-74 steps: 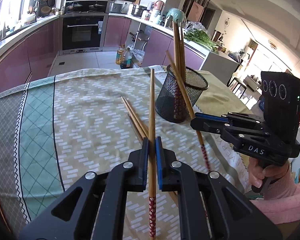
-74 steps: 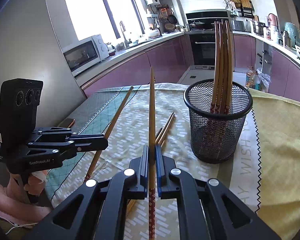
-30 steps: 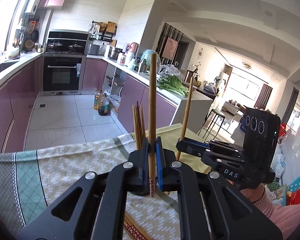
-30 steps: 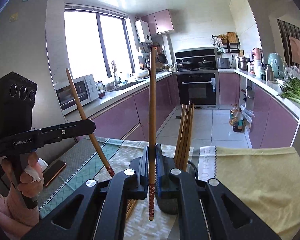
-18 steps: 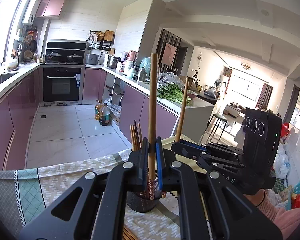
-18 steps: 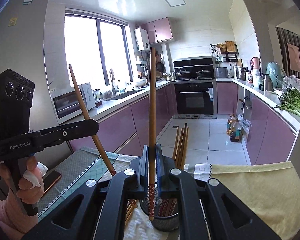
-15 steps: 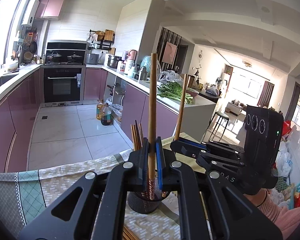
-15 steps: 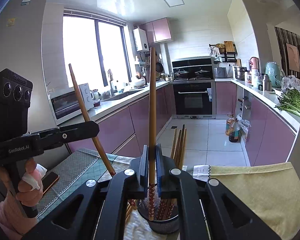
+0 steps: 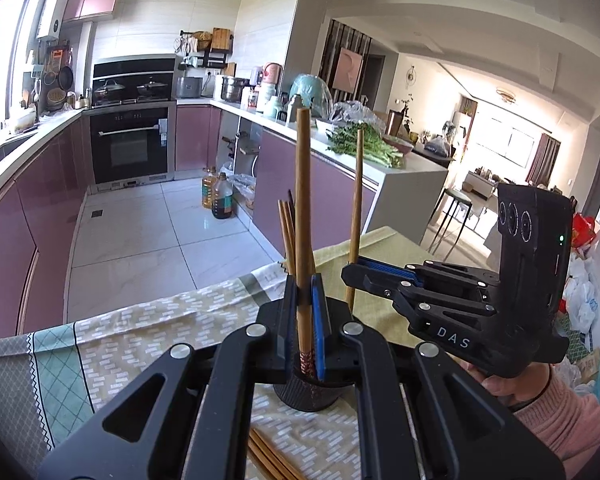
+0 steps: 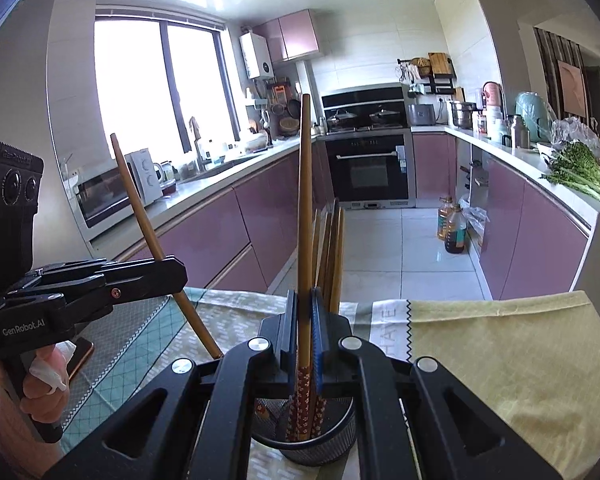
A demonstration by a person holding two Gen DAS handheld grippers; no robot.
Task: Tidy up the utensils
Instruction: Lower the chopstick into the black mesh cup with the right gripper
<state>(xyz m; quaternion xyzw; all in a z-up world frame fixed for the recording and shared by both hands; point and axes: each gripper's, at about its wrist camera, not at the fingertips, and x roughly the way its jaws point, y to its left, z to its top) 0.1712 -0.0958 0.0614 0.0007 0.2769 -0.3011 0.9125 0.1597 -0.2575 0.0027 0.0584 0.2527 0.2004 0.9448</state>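
Note:
My left gripper [image 9: 303, 304] is shut on a wooden chopstick [image 9: 302, 208] held upright, its red patterned end over the black mesh holder [image 9: 312, 394]. My right gripper [image 10: 303, 320] is shut on another chopstick [image 10: 305, 208], upright, its lower end down inside the mesh holder [image 10: 312, 446] among several chopsticks [image 10: 332, 252] standing there. The right gripper shows in the left wrist view [image 9: 350, 272] with its chopstick [image 9: 357, 200]. The left gripper shows in the right wrist view [image 10: 178, 276], its chopstick [image 10: 148, 232] tilted.
A patterned tablecloth [image 9: 148, 328] covers the table. Loose chopsticks [image 9: 268, 460] lie on it in front of the holder. A phone [image 10: 80, 356] lies near the left hand. Kitchen counters and an oven stand behind.
Both grippers have lifted their chopsticks from flat on the table to upright over the holder. In the last half second both lowered a little toward it.

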